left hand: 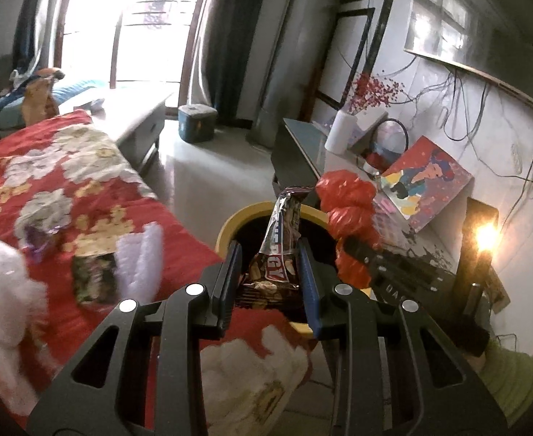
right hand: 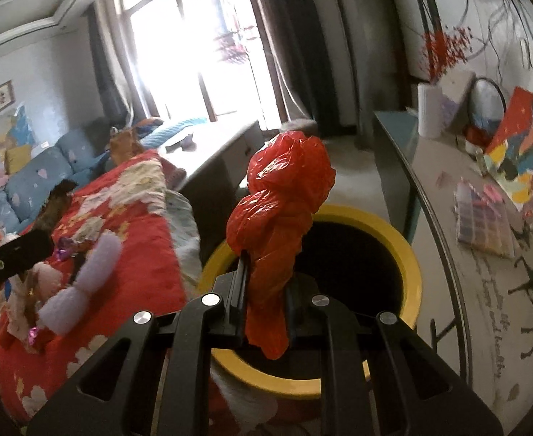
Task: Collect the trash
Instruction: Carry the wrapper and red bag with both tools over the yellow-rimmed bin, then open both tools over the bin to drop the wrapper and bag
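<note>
1. At the far left of both views a bed cover (left hand: 85, 196), red with pale flowers, carries a white fluffy toy (left hand: 8, 283) and a lilac fuzzy piece (right hand: 85, 283); small crumpled purple wrappers (right hand: 66, 247) lie near them.
2. A yellow-rimmed bin (right hand: 408, 254) stands just beside the bed cover, between it and a long table (right hand: 448, 254); its inside is dark, and I cannot tell what it holds.
3. The left gripper (left hand: 270, 272) has its 2 blue-padded fingers (left hand: 310, 283) pressed onto a brown snack wrapper (left hand: 281, 239), glossy, crinkled and printed with white letters, standing upright over the bin's mouth.
4. The right gripper (right hand: 266, 290) pinches a red plastic bag (right hand: 284, 196), twisted and bunched into a crumpled knot at the top, held upright above the bin's near rim.
5. On the table at the right stand a white vase (right hand: 430, 112) of red dried sprigs and a colourful painting (right hand: 520, 152) leaning at the wall.
</note>
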### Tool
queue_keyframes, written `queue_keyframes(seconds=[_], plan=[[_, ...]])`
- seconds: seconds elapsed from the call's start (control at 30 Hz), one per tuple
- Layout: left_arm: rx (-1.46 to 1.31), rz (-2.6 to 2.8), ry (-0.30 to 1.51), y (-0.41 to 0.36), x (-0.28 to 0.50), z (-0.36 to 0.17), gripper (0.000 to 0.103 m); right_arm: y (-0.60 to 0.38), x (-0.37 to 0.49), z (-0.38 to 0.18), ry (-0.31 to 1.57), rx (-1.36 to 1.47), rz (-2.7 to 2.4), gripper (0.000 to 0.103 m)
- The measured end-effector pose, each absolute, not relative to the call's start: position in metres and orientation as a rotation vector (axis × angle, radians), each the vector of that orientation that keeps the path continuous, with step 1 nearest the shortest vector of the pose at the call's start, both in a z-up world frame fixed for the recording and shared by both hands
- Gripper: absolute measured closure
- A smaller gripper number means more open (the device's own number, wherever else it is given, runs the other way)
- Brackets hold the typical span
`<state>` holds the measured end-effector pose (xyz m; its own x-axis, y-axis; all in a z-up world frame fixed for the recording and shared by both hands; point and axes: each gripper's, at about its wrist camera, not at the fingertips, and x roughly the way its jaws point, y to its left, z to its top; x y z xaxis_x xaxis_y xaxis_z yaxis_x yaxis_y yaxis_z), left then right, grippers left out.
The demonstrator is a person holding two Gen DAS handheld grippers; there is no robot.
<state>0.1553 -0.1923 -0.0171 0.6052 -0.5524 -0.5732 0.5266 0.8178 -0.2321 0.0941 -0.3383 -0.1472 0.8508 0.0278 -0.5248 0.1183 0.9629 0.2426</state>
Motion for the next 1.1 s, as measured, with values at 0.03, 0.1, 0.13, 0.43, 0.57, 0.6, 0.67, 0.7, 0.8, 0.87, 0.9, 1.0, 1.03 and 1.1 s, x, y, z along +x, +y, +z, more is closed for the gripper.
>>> queue_keyframes(seconds=[0.03,0.1,0.13,0.43,0.57,0.6,0.67,0.7,0.8,0.87,0.9,1.0,1.03,1.1], plan=[[-0.038,-0.627,0.683,-0.197,0.158,-0.019,0.078,-0.341,0.096,-0.149,0.56,0.281,-0.05,0.087],[-0.029,-0.635,0.698,-0.21,0.165,-0.024,0.078,-0.348,0.099,-0.155,0.575,0.297,-0.058,0.087],[-0.028,-0.643,0.708,-0.213,0.168,-0.027,0.078,-0.349,0.099,-0.156,0.581,0.301,-0.058,0.087],[-0.003,-0.651,0.775,-0.247,0.195,-0.05,0.074,-0.365,0.112,-0.178,0.646,0.344,-0.08,0.069],[-0.032,-0.622,0.764,-0.241,0.199,-0.053,0.041,-0.371,0.111,-0.184,0.649,0.364,-0.11,0.053],[-0.04,-0.617,0.76,-0.238,0.198,-0.052,0.04,-0.372,0.111,-0.185,0.647,0.365,-0.116,0.051],[-0.039,-0.608,0.745,-0.234,0.194,-0.049,0.031,-0.374,0.109,-0.186,0.64,0.373,-0.132,0.048],[-0.043,-0.602,0.73,-0.231,0.192,-0.047,0.02,-0.375,0.108,-0.186,0.637,0.379,-0.138,0.047],[-0.06,-0.584,0.688,-0.22,0.185,-0.039,0.012,-0.377,0.106,-0.181,0.616,0.383,-0.148,0.045],[-0.054,-0.569,0.665,-0.214,0.181,-0.033,0.011,-0.374,0.103,-0.175,0.593,0.38,-0.142,0.043],[-0.055,-0.566,0.65,-0.21,0.178,-0.03,0.011,-0.372,0.102,-0.172,0.586,0.377,-0.137,0.042],[-0.057,-0.544,0.605,-0.197,0.17,-0.021,0.011,-0.361,0.098,-0.161,0.56,0.356,-0.111,0.041],[-0.056,-0.533,0.594,-0.194,0.167,-0.019,0.011,-0.357,0.097,-0.157,0.552,0.35,-0.099,0.04],[-0.057,-0.512,0.567,-0.185,0.162,-0.013,0.011,-0.349,0.095,-0.149,0.538,0.339,-0.07,0.039]])
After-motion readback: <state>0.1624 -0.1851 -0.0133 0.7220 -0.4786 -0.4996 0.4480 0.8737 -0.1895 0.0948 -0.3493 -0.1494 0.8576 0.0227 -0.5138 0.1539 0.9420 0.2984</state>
